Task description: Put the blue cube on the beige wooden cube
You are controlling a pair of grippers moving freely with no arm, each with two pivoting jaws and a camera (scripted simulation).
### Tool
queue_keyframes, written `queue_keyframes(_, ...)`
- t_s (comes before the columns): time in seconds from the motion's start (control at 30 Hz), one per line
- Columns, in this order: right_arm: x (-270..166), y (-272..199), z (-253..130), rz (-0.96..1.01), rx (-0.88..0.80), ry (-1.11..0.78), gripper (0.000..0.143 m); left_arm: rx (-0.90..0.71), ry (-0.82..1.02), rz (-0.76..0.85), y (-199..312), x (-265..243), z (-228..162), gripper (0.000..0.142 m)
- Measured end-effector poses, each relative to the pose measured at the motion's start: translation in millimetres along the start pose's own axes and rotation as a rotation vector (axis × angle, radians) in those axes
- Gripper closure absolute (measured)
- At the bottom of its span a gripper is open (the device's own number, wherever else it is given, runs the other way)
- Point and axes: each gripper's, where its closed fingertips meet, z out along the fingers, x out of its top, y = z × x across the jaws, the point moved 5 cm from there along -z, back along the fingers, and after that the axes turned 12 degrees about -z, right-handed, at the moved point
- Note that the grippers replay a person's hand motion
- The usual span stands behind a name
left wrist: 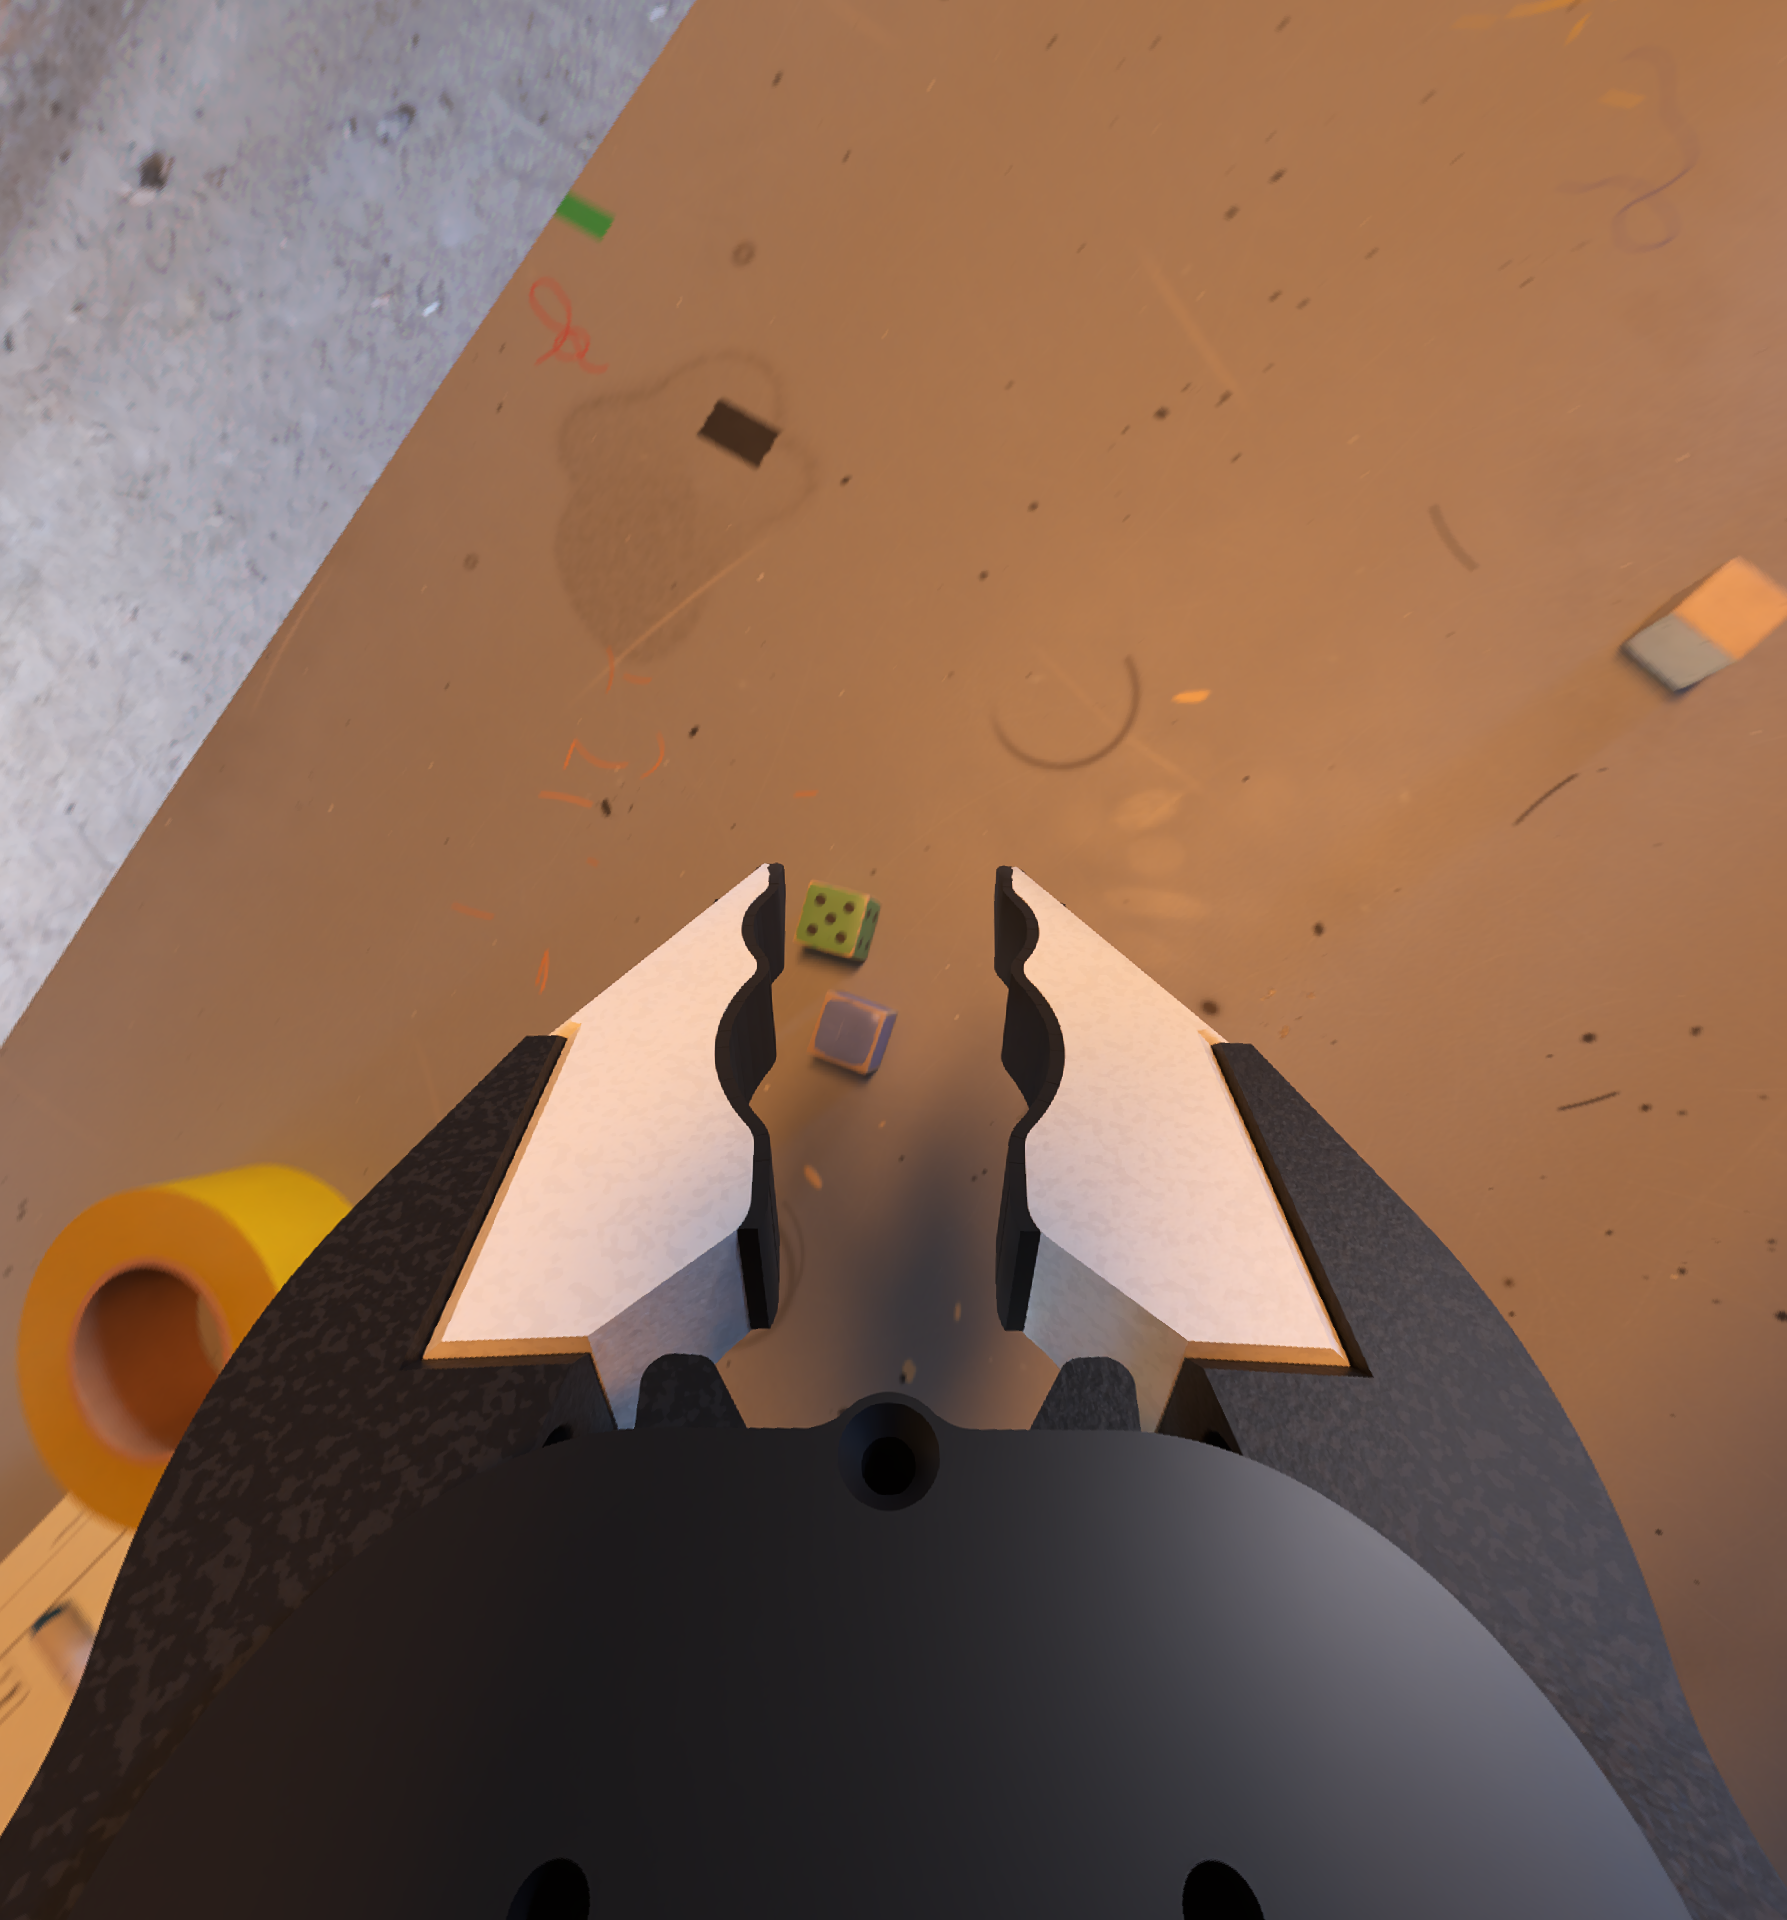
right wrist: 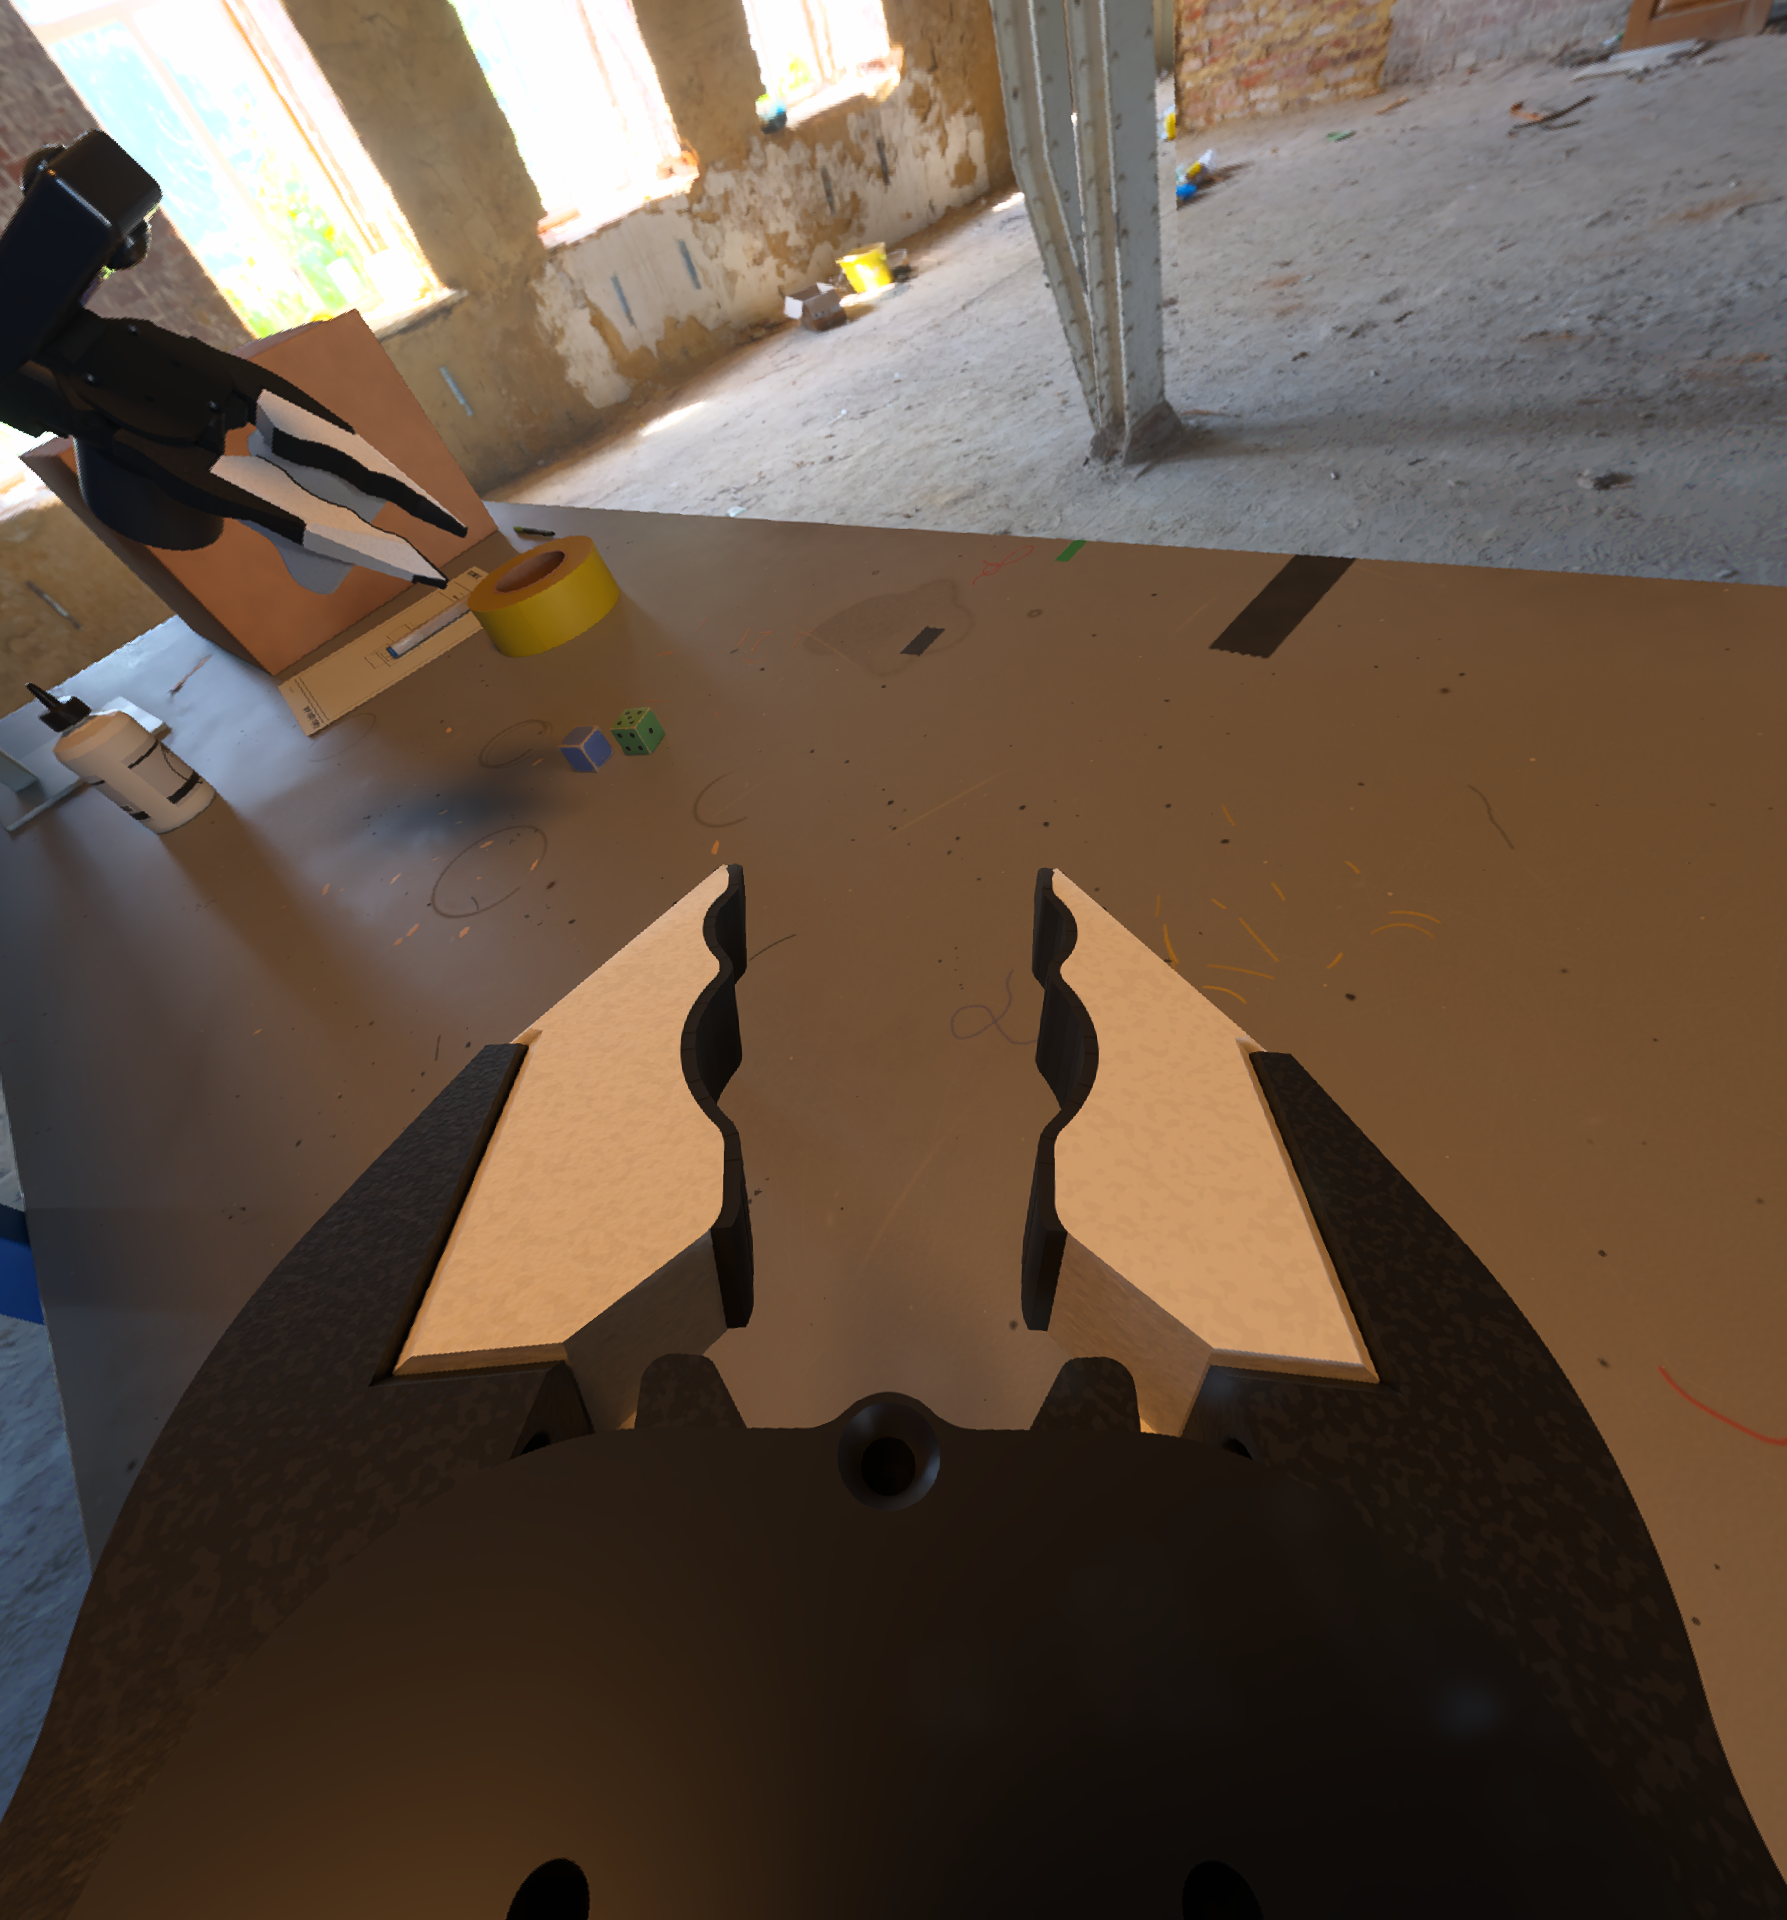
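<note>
Now: your left hand-held gripper (left wrist: 887, 883) hangs high over bench (left wrist: 1284, 416), jaws wide, empty, blue cube (left wrist: 851, 1031) framed between them, likely for descent; green die (left wrist: 838, 921) just beyond. Beige wooden cube (left wrist: 1712, 621) far right. Right hand-held gripper (right wrist: 887, 883) wide, idle.

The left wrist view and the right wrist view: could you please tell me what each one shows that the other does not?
Only the left wrist view shows the beige wooden cube, far right on the table. Only the right wrist view shows the white bottle, the brown board and the whole left tool hovering open. Both show the blue cube, the green die beside it, and the yellow tape roll.
</note>
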Motion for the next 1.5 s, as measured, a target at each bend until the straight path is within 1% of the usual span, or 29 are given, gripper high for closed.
queue_keyframes(0.1, 0, 2, -1, 0.007, -0.01, 0.005, 0.087, 0.09, -0.081, -0.017, -15, -22, 4, 0.101)
queue_keyframes(0.17, 1, 3, -1, 0.012, -0.013, 0.015, 0.087, 0.067, -0.142, -0.058, -23, -42, 14, 0.1)
queue_keyframes(0.23, 2, 2, 0, 0.018, -0.007, 0.023, 0.087, 0.024, -0.193, -0.034, -25, -58, 27, 0.1)
queue_keyframes(0.33, 1, 0, 4, 0.015, 0.003, 0.01, 0.087, 0.05, -0.266, 0.099, -27, -77, 47, 0.098)
queue_keyframes(0.53, -2, -3, 13, -0.009, 0.007, -0.033, 0.087, 0.051, -0.309, 0.392, -31, -98, 77, 0.097)
queue_keyframes(0.63, -3, -4, 15, -0.016, 0.004, -0.053, 0.087, 0.044, -0.338, 0.454, -32, -103, 90, 0.097)
queue_keyframes(0.97, -10, 0, 17, -0.004, 0.001, -0.089, 0.087, -0.037, -0.372, 0.372, -48, -110, 115, 0.098)
queue_keyframes(1.13, -13, 0, 16, -0.005, 0.004, -0.11, 0.087, -0.095, -0.375, 0.297, -49, -111, 120, 0.11)
queue_keyframes(1.23, -13, 0, 16, -0.006, 0.006, -0.109, 0.087, -0.117, -0.378, 0.264, -49, -112, 118, 0.113)
queue_keyframes(1.33, -13, -2, 16, -0.009, 0.014, -0.105, 0.087, -0.087, -0.375, 0.269, -51, -111, 111, 0.115)
queue_keyframes(1.5, -12, -1, 15, -0.006, 0.02, -0.094, 0.087, -0.058, -0.307, 0.288, -48, -99, 83, 0.115)
